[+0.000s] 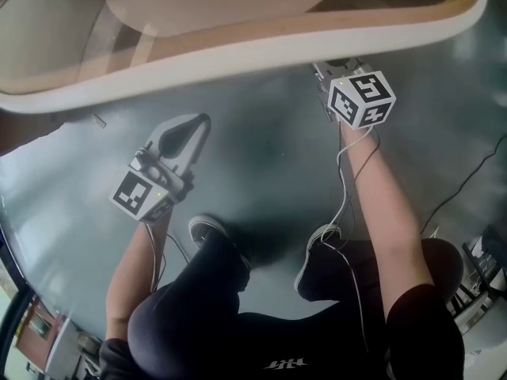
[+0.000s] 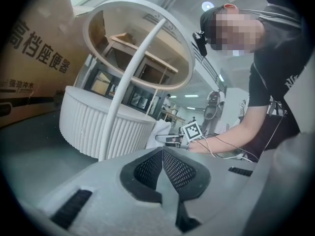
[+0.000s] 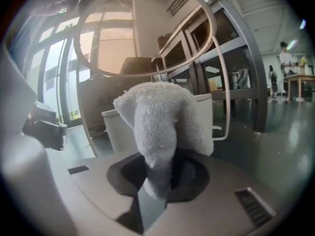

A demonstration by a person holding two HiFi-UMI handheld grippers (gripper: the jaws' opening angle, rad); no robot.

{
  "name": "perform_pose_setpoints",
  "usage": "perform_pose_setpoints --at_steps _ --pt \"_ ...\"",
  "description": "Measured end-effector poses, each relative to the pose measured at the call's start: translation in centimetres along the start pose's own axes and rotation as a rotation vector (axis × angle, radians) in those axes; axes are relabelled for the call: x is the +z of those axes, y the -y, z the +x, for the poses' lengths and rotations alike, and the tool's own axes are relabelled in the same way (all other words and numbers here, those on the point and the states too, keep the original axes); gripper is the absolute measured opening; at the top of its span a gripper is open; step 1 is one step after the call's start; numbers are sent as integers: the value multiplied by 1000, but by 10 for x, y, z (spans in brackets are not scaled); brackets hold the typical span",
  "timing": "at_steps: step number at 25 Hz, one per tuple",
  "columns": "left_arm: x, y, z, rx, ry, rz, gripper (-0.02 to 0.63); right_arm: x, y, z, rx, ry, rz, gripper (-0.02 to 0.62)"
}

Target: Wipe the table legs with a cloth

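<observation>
Floor [image 1: 269, 157] fills the head view, with the left hand-held gripper [image 1: 184, 133] and the right hand-held gripper [image 1: 337, 70] held low under the table rim [image 1: 238, 54]. In the left gripper view the jaws are pressed together and empty, with a white table leg [image 2: 129, 85] ahead. In the right gripper view the jaws are clamped on a bunched terry cloth [image 3: 160, 127] near the legs. The cloth is probably soft and light, and best pinched at a fold.

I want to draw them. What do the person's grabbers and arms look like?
The grey plastic left gripper and right gripper each have black-padded jaws and a white cube with black square markers. Thin white cables trail along the arms. The black shirt is short-sleeved.
</observation>
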State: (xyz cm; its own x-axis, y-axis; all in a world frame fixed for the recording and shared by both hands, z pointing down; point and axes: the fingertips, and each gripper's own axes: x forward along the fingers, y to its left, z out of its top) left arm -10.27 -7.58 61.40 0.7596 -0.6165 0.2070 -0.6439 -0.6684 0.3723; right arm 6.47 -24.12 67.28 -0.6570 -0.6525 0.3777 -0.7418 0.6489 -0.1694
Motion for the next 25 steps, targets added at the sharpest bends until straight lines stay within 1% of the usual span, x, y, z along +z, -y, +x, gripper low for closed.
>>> perform_pose_setpoints --at_steps 2,3,4,6,9,13,17,25 --pt "-2 -2 -1 7 4 -14 5 2 23 0 -88 -8 12 75" --pt "-2 -4 -1 6 8 -20 5 3 30 3 -112 -15 7 76" --pt "-3 -4 0 4 7 -20 5 5 32 8 -116 -21 -9 76" --pt "-6 -5 -1 2 -9 -8 5 7 24 15 -94 -26 -39 76" --pt "-2 -6 -1 13 -4 -10 5 8 6 15 -70 -10 -9 77" --pt "-1 -6 -1 23 7 -11 5 5 -38 18 -3 1 2 75" --pt "-4 -7 -1 22 0 -16 5 3 -95 36 114 -20 -59 76" --pt "-7 -8 -1 32 -5 -28 5 -1 -138 67 249 -59 -104 75"
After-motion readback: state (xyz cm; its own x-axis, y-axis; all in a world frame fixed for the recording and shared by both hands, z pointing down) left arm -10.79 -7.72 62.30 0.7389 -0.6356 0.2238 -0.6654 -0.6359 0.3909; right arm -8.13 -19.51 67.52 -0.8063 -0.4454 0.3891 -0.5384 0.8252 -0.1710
